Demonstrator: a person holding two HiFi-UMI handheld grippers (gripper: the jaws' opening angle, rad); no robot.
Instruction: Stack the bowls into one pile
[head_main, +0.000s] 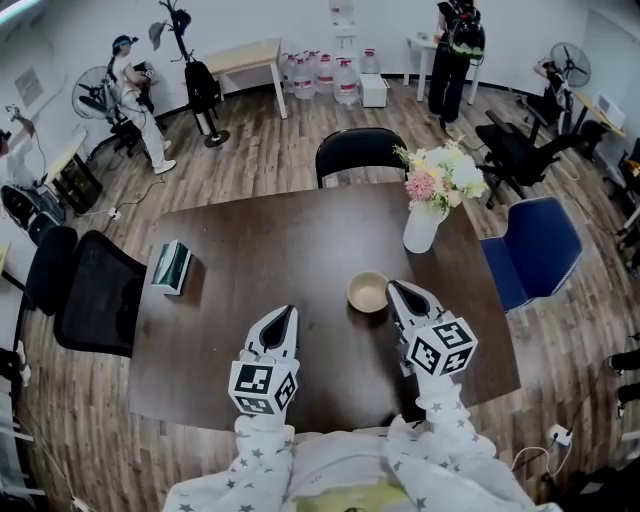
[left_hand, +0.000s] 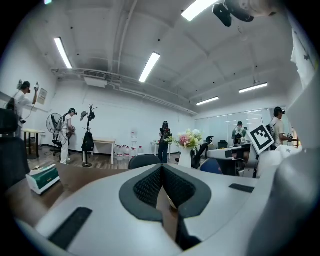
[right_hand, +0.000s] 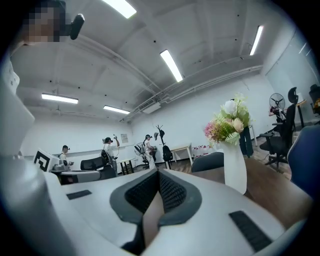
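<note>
Head view: the tan bowl (head_main: 368, 292) sits on the dark table (head_main: 270, 240), near the middle. I cannot tell if more bowls are inside it. My right gripper (head_main: 398, 290) is just beside it, and my left gripper (head_main: 284, 314) is farther off. Both pairs of jaws are pressed together with nothing in them. A white vase (head_main: 421, 228) of flowers stands behind the bowl.

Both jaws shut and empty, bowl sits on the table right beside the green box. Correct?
Not quite. In the head view the bowl sits by the tip of the right gripper, near the flower vase. The green box lies well apart from it, at the left side of the table. The rest holds: the jaws of the right gripper and the left gripper are shut and empty.
</note>
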